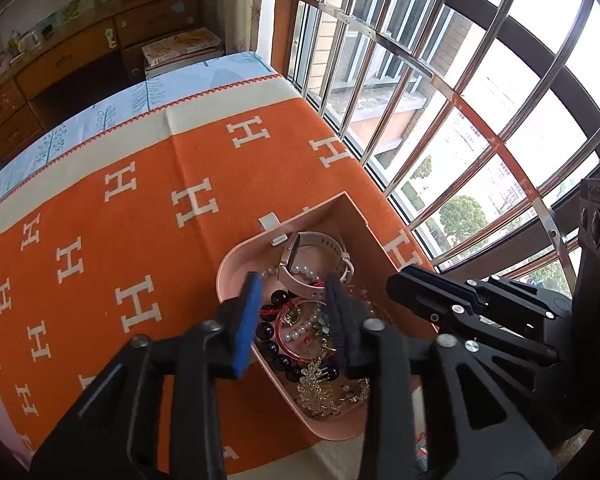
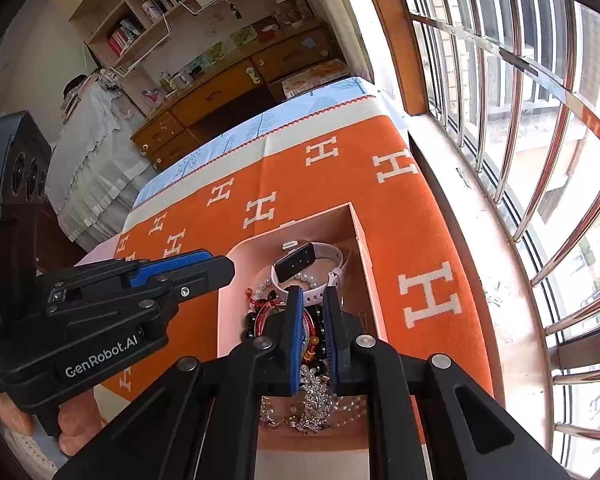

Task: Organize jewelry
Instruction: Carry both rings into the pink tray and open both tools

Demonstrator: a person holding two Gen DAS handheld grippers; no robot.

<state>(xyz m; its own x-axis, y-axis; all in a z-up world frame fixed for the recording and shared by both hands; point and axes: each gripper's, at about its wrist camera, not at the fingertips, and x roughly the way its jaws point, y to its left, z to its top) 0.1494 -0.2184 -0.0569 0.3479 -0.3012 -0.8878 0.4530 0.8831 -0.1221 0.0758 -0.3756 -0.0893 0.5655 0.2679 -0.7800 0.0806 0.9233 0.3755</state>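
The pink box (image 1: 350, 216) sits on the orange blanket (image 1: 140, 200). The jewelry (image 1: 300, 332) lies in it all mixed up, so the sorting is barely begun. The left gripper (image 1: 292, 320) has wide, empty jaws. The right gripper (image 2: 314, 336) has narrow jaws; I cannot tell if they hold anything. Only the right view shows the watch (image 2: 296, 264) face.

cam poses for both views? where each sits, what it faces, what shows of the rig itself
Left wrist: sits on the left gripper, looks down along its open fingers into the pink jewelry box on the orange blanket; right gripper enters from the right.
Right wrist: sits on the right gripper, looks down into the same box; fingers narrowly apart over the beads; left gripper and the person's fingertips show at left.
Shared: box, watch, blanket, barred window.
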